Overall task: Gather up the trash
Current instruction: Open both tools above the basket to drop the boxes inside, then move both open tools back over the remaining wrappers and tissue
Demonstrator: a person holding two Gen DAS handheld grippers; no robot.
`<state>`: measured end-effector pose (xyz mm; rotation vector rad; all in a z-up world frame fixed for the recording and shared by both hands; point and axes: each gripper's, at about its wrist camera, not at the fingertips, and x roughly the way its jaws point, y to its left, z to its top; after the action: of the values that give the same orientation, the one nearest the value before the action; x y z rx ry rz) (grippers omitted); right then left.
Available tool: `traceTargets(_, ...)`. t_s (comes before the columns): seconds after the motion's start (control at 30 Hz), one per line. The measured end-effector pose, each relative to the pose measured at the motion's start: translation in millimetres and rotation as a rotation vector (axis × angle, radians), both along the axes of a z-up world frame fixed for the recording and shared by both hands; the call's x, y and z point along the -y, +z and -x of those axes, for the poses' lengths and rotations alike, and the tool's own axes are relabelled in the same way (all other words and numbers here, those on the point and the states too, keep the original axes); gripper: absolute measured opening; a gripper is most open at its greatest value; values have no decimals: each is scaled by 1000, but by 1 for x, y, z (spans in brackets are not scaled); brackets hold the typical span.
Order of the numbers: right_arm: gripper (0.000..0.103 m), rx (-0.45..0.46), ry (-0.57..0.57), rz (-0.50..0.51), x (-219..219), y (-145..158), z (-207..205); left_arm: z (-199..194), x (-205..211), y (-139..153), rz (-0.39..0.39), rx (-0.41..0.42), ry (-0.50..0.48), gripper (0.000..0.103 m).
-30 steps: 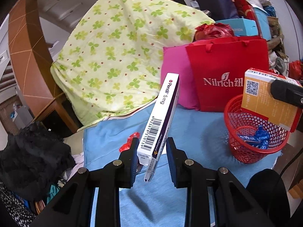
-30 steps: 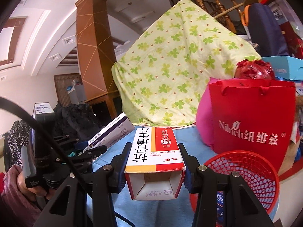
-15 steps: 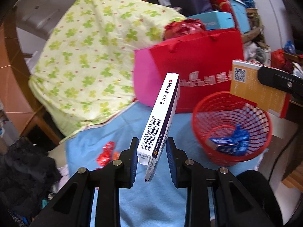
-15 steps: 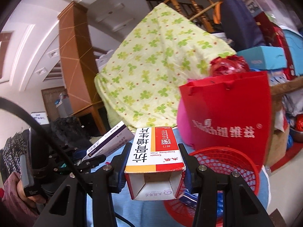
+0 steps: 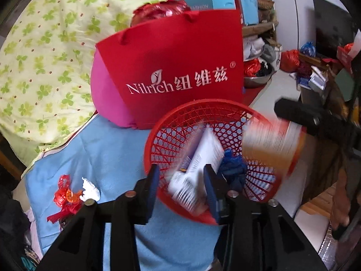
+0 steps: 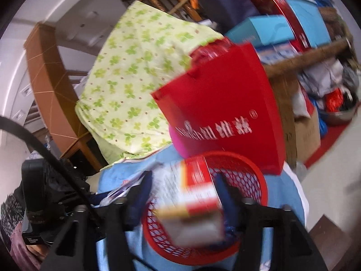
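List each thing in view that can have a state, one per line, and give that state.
left gripper: jaws just opened, open
white box: released, dropping into basket
right gripper: jaws just opened, open
red-and-white box: released over basket
red basket: upright, holding blue wrappers

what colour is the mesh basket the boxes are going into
Red; the basket shows best in the left wrist view.

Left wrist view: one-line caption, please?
Left gripper opening, white box dropping blurred into the red basket on the blue cloth.
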<state>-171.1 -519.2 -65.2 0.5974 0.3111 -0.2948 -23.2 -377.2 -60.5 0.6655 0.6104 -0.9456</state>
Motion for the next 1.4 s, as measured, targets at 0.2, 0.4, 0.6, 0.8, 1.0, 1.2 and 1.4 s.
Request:
traceTargets(0.2, 76, -27, -17, -21, 10, -11, 6, -8, -22, -13, -14, -14, 46, 52)
traceTargets(0.4, 76, 35, -29, 17, 3, 8, 18, -23, -85, -19, -1, -41, 164, 58)
traceTargets(0.6, 76, 61, 49, 97, -37, 38, 1, -39, -144, -8, 58, -72, 285, 58)
traceTargets(0.8, 75, 70, 153, 204, -92, 64, -18, -46, -196, 15, 160, -55, 376, 63)
traceTargets(1.0, 75, 62, 253, 304, -149, 84, -35, -48, -244, 22, 220, -46, 445, 63)
traceTargets(1.2, 76, 56, 335, 351, -189, 95, -48, -58, -293, 26, 275, -24, 528, 63)
traceTargets(1.4, 76, 34, 426, 361, -225, 91, -76, -90, -354, 6, 289, -32, 697, 64)
